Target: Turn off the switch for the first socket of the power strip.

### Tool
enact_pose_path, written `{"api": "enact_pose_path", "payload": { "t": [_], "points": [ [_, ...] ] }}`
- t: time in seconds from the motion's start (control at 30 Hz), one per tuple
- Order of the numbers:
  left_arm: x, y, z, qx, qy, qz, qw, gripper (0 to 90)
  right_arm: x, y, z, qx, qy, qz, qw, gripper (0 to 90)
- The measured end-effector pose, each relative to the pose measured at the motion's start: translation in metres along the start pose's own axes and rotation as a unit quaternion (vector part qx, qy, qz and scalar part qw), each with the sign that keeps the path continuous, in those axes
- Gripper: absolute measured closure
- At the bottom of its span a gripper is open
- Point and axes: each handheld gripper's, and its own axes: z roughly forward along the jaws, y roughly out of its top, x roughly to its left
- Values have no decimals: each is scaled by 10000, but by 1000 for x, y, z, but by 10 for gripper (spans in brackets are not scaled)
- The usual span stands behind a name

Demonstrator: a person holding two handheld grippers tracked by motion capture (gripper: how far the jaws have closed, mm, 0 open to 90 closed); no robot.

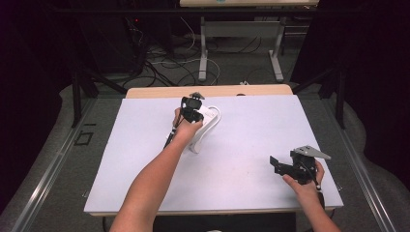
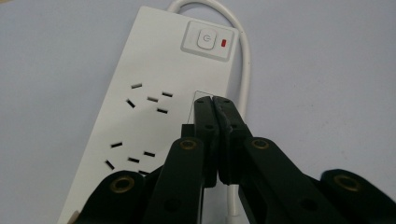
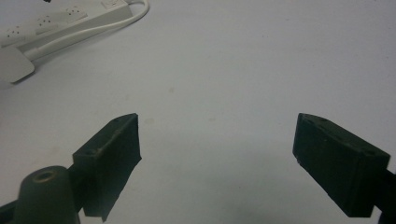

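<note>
- On the white table top (image 1: 145, 159), your power strip (image 1: 207, 121) lies near the far edge, a bit left of centre, running from far-right to near-left in the high view.
- Your left gripper (image 1: 191, 107) sits right over the strip's far end; your left hand (image 1: 186, 126) wraps the gripper body from the near side.
- Left gripper view: left gripper (image 2: 214, 103) has its jaws clenched together, tips pressed face to face with nothing between them that you can make out. Tips are over the strip's right edge, just below the switch (image 2: 206, 38).
- Whether the tips actually touch the power strip (image 2: 154, 74) can't be told.
- Switch panel has a red indicator (image 2: 224, 44) just beside the button. Two socket groups show on the strip's face to the left of the jaws.
- White cord (image 2: 243, 51) leaves the switch end, loops round and runs back along the strip's right side, touching or just beside it.
- Your right gripper (image 1: 276, 164) is well apart from the strip, near the table's near-right corner, held in your right hand (image 1: 304, 181), jaws aimed left.
- Right gripper view: right gripper (image 3: 217, 140) is released, jaws spread wide with bare table between them. Power strip (image 3: 51, 23) and its cord (image 3: 126, 16) show at the top-left, far off.
</note>
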Motion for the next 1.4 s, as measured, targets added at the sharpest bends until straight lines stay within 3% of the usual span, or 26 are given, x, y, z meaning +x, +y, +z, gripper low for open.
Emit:
{"api": "enact_pose_path", "payload": {
  "t": [1.0,1.4],
  "points": [
    [0,-20,-40,-199,-312,130,9992,881,0,0,-3,51,-21,14,10000,144],
    [1,-37,-52,-282,-598,156,9977,837,0,0,-3,45,-28,10,10000,144]
  ]
}}
